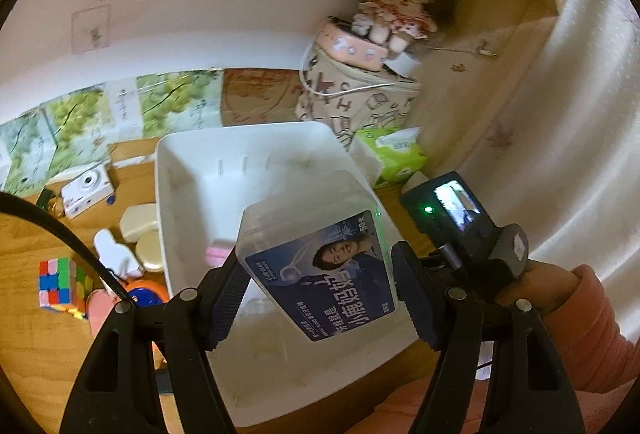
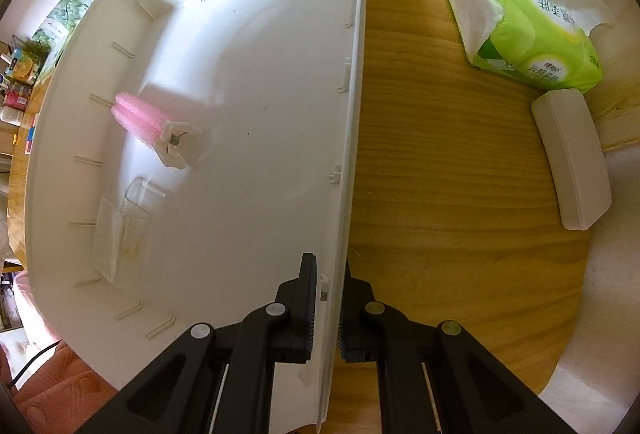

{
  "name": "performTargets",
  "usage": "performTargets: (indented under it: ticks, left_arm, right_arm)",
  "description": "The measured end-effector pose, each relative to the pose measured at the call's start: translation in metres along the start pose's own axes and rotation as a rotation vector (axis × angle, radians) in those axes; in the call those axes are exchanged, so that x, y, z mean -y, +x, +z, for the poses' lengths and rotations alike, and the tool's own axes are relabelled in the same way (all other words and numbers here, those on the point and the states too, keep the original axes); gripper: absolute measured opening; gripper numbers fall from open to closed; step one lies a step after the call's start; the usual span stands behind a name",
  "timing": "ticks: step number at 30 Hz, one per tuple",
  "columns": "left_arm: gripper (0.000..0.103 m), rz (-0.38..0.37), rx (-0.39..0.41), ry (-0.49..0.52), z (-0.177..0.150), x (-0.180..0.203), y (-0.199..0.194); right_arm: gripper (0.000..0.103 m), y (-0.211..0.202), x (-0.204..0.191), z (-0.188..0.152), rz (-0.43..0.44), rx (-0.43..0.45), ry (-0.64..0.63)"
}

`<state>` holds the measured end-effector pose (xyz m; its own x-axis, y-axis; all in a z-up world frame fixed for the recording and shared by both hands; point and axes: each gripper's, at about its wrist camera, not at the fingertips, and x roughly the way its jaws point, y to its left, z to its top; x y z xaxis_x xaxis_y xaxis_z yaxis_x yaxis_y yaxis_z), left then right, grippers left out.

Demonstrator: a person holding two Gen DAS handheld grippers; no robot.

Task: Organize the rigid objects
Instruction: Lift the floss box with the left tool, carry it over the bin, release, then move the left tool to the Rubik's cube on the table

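1. The left gripper [image 1: 320,270] clamps a clear plastic box [image 1: 316,254] with a blue printed label between its two pads and holds it above a white plastic bin [image 1: 240,150]. The label's small print is too blurred to read.
2. The right gripper [image 2: 329,318] is closed on the bin's right wall [image 2: 352,82], one finger inside, one outside. From the left camera only its camera body [image 1: 460,206] and a hand in a pink sleeve [image 1: 560,290] show.
3. Inside the bin lie a pink brush with a white handle [image 2: 156,126] and a small clear container [image 2: 120,234]; the box hides most of both from the left camera.
4. Left of the bin, on the wooden table [image 2: 440,174], sit a Rubik's cube [image 1: 60,284], a white toy camera [image 1: 86,188] and cream-coloured cases [image 1: 140,222]; a dark cable and the gripper cut off other items there.
5. Right of the bin are a green tissue pack [image 2: 532,34] and a white oblong case [image 2: 572,158].
6. A doll [image 1: 400,6] sits on a printed bag [image 1: 360,94] behind the bin.
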<state>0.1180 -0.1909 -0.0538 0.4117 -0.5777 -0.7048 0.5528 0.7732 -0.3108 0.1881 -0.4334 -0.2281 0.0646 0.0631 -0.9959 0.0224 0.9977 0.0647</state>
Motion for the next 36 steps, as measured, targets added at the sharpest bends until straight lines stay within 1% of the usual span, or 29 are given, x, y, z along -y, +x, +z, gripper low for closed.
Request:
performTargets:
  ticks: [6, 11, 12, 13, 17, 27, 36]
  left_arm:
    - [0.074, -0.038, -0.007, 0.011, 0.0, 0.005, 0.004]
    - [0.075, -0.037, -0.004, 0.025, 0.0, 0.008, 0.003]
    - [0.078, -0.038, -0.003, 0.03, 0.0, 0.008, 0.003]
    - [0.081, -0.03, -0.002, 0.036, 0.0, 0.01, 0.002]
    - [0.085, -0.015, 0.009, 0.041, -0.001, 0.01, -0.001]
    - [0.085, 0.043, 0.069, -0.026, -0.009, -0.007, -0.023]
    - [0.085, 0.14, 0.086, -0.093, -0.026, -0.034, -0.047]
  right_arm:
    - [0.009, -0.001, -0.004, 0.001, -0.009, -0.003, -0.007]
    - [0.009, -0.002, -0.007, 0.001, -0.014, -0.004, -0.008]
    - [0.009, -0.002, -0.007, 0.002, -0.014, -0.003, -0.007]
    - [0.009, -0.002, -0.007, 0.001, -0.013, -0.003, -0.006]
    - [0.009, -0.003, -0.006, 0.002, -0.007, -0.001, -0.002]
    - [0.007, -0.005, -0.005, 0.002, -0.01, 0.001, -0.009]
    - [0.007, -0.008, -0.003, -0.003, -0.006, 0.017, 0.003]
